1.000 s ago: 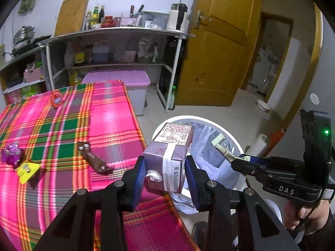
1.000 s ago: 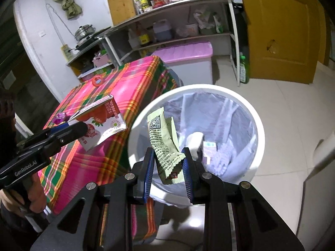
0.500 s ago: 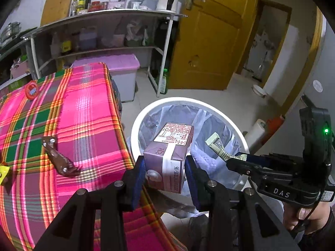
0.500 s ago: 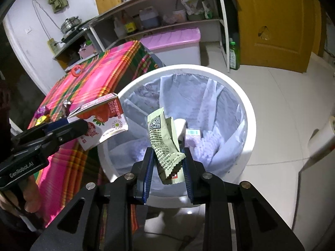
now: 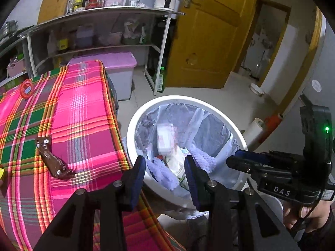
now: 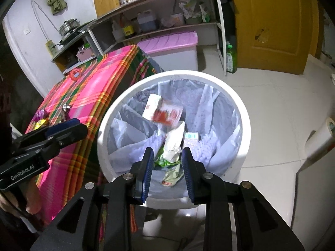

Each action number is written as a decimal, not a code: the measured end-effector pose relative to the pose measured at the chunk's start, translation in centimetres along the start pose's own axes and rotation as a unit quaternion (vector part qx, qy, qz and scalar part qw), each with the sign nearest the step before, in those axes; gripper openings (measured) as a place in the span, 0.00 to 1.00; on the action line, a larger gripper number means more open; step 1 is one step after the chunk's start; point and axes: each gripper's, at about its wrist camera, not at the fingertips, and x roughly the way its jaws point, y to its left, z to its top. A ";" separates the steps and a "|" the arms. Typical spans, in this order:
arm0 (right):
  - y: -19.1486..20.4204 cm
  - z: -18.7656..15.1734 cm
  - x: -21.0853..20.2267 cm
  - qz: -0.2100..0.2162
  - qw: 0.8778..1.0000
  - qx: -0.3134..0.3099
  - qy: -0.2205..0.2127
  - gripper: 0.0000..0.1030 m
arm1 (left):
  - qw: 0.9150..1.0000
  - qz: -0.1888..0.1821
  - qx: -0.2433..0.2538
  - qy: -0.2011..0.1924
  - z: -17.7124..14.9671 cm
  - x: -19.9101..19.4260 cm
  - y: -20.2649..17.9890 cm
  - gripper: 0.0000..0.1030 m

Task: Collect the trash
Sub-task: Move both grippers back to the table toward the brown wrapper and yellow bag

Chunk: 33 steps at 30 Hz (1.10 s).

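Both grippers are empty now. The left gripper [image 5: 164,172] has its blue pads spread apart with nothing between them, and the right gripper [image 6: 166,173] is spread too, with only the bin showing in the gap. A moment ago the left one pinched a purple carton and the right one pinched a green wrapper. Both have let go. The carton [image 6: 162,112] is a blur inside the bin [image 6: 242,113], so it looks like it is falling. The green wrapper [image 6: 165,160] lies low in the bin with other trash on the white bag. That means two pieces of trash are done. Farther out, on the pink checked table [image 5: 79,113], a brown wrapper [image 5: 53,160] is lying flat, near the table edge. More small bits [image 6: 40,119] sit at the near end of the table, and a red round lid [image 5: 26,89] sits at the far end. I think the brown wrapper is next, since it is closest to the left gripper.
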 end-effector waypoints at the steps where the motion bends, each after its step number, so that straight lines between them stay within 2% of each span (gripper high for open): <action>1: 0.3 0.1 -0.4 0.001 1.000 -0.002 -0.005 0.28 | 1.000 -0.001 -0.001 -0.004 0.0 -0.3 0.0 0.37; 13: 4.7 -0.1 -4.0 0.031 0.998 -0.038 -0.040 0.29 | 0.999 0.009 -0.016 -0.048 -1.6 -5.9 0.9 0.37; 15: 5.7 -0.3 -4.4 0.038 0.997 -0.046 -0.043 0.34 | 0.998 0.013 -0.018 -0.054 -2.0 -6.8 1.1 0.37; 28: 10.0 -1.2 -5.5 0.075 0.992 -0.085 -0.049 0.36 | 0.994 0.042 -0.044 -0.086 -4.9 -11.9 3.6 0.39; 33: 11.1 -1.3 -5.6 0.086 0.991 -0.090 -0.055 0.39 | 0.992 0.055 -0.057 -0.095 -5.7 -13.2 4.8 0.44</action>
